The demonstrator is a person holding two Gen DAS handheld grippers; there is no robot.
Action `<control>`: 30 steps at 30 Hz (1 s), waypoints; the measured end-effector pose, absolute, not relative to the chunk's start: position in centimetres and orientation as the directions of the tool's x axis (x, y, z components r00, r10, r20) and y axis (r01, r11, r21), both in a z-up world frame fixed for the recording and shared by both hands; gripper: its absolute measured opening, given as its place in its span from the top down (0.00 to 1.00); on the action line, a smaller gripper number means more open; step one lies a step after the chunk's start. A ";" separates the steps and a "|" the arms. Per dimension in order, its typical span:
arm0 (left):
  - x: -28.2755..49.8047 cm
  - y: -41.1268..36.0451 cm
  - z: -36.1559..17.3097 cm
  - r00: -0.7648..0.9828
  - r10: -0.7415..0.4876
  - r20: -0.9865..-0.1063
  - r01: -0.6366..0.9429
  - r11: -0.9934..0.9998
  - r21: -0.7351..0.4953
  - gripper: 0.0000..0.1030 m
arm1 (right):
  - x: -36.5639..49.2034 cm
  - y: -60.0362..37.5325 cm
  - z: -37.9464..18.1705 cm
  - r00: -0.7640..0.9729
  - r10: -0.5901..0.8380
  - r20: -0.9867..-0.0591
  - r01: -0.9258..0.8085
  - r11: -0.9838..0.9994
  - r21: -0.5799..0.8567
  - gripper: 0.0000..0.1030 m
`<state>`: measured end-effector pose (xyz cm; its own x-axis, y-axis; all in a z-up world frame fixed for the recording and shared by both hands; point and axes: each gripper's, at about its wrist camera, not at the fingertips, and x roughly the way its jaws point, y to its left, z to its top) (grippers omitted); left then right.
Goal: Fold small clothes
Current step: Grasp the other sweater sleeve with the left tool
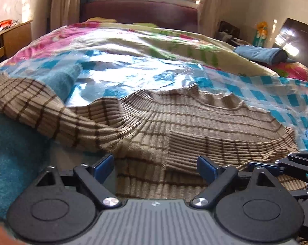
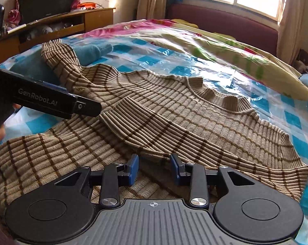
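A beige ribbed sweater with brown grid stripes lies spread on the bed, collar at the far side. One sleeve is folded across its chest, and the other sleeve stretches out to the left. My left gripper is open and empty, low over the sweater's near part. My right gripper is open and empty, just above the sweater's lower part. The right gripper also shows at the right edge of the left wrist view. The left gripper's body crosses the left of the right wrist view.
A clear plastic sheet over a blue checked cover lies under the sweater. A teal garment lies at the left beneath the sleeve. A blue folded cloth sits far right. A wooden desk stands left of the bed.
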<state>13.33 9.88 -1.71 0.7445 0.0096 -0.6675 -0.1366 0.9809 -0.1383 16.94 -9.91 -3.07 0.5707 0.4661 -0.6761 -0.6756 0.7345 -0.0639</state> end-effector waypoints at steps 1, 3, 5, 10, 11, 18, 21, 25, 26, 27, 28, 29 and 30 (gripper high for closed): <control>13.6 9.5 -1.6 0.747 0.000 -0.664 -0.118 0.984 -0.132 0.10 | 16.9 -10.0 -3.0 0.572 0.468 -0.674 -0.677 0.733 -0.065 0.67; 14.4 9.0 -1.9 0.744 -0.024 -0.667 -0.083 0.988 -0.127 0.10 | 16.5 -10.3 -2.8 0.576 0.468 -0.670 -0.679 0.730 -0.074 0.67; 15.4 8.9 -2.5 0.724 -0.047 -0.688 -0.065 0.989 -0.135 0.18 | 16.1 -10.5 -2.8 0.581 0.463 -0.669 -0.682 0.725 -0.091 0.67; 16.9 9.9 -3.9 0.671 -0.155 -0.725 -0.050 0.966 -0.253 0.51 | 16.0 -11.2 -2.8 0.590 0.451 -0.670 -0.680 0.725 -0.111 0.67; 16.8 10.0 -3.7 0.677 -0.162 -0.718 -0.043 0.965 -0.258 0.51 | 16.1 -11.3 -2.8 0.591 0.450 -0.669 -0.679 0.726 -0.112 0.67; 18.2 10.1 -4.3 0.650 -0.163 -0.742 -0.038 0.968 -0.247 0.51 | 16.6 -11.4 -3.2 0.592 0.453 -0.667 -0.672 0.734 -0.098 0.67; 18.5 10.3 -4.7 0.642 -0.190 -0.743 -0.047 0.957 -0.285 0.51 | 16.6 -11.6 -3.1 0.595 0.460 -0.659 -0.669 0.738 -0.089 0.67; 18.7 9.9 -4.1 0.645 -0.214 -0.734 -0.025 0.954 -0.300 0.56 | 16.6 -11.4 -3.1 0.603 0.459 -0.653 -0.676 0.728 -0.113 0.67; 18.7 9.8 -4.1 0.644 -0.217 -0.734 -0.022 0.953 -0.301 0.61 | 16.5 -11.2 -3.1 0.607 0.458 -0.649 -0.680 0.722 -0.127 0.67; 18.7 9.9 -4.1 0.642 -0.219 -0.734 -0.022 0.952 -0.304 0.63 | 16.4 -11.1 -3.1 0.612 0.458 -0.645 -0.683 0.717 -0.139 0.67; 18.7 10.1 -4.2 0.640 -0.223 -0.735 -0.023 0.951 -0.309 0.68 | 16.3 -11.0 -3.0 0.615 0.459 -0.641 -0.686 0.712 -0.148 0.67; 18.7 10.2 -4.3 0.640 -0.225 -0.735 -0.025 0.949 -0.313 0.74 | 16.2 -10.9 -3.0 0.618 0.462 -0.636 -0.690 0.707 -0.157 0.67; 18.8 10.3 -4.3 0.639 -0.231 -0.733 -0.026 0.947 -0.320 0.76 | 16.1 -10.9 -2.9 0.619 0.463 -0.634 -0.693 0.702 -0.163 0.67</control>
